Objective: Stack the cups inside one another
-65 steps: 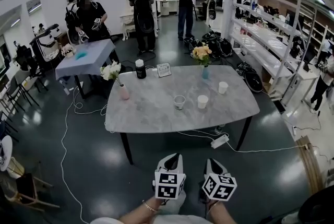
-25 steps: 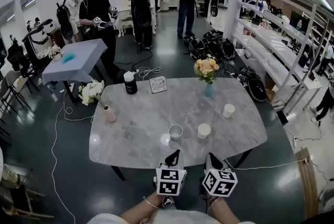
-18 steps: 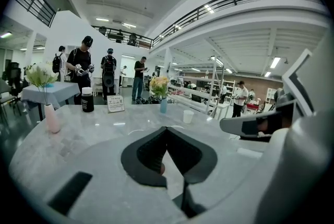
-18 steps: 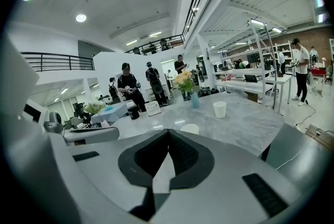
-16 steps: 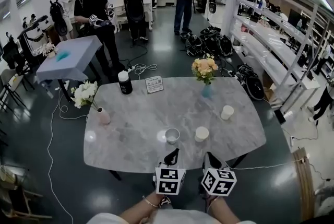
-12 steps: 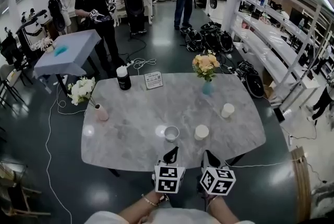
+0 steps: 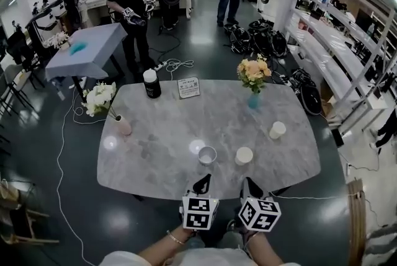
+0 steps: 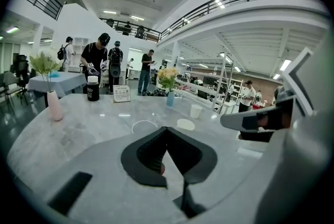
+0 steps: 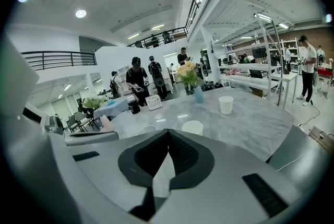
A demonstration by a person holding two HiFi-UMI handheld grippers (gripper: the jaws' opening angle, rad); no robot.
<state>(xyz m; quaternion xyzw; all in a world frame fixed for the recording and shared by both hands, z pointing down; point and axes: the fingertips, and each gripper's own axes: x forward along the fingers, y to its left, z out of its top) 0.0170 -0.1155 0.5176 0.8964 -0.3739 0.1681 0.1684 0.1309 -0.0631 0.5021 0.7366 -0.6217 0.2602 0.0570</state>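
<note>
Three cups: near cup point(image 7: 207, 155), middle cup point(image 7: 244, 155) and far cup point(image 7: 277, 130), all upright and standing apart on the grey marbled surface point(image 7: 161, 134).
Near cup: pale rim, close to the front edge, just ahead of the left claw point(image 7: 203, 181).
Middle cup: white, just right of the near cup, ahead of the right claw point(image 7: 249, 184).
Far cup: white, further right and further back.
Left claw: tips together, nothing between them, at the front edge.
Right claw: tips together, likewise empty, beside the left one.
Blue vase point(image 7: 254, 99): holds peach flowers, behind the far cup.
Pink vase point(image 7: 123, 127): white flowers, left side.
Black jar point(image 7: 152, 84), card point(image 7: 188, 87): side by side at the back edge.
</note>
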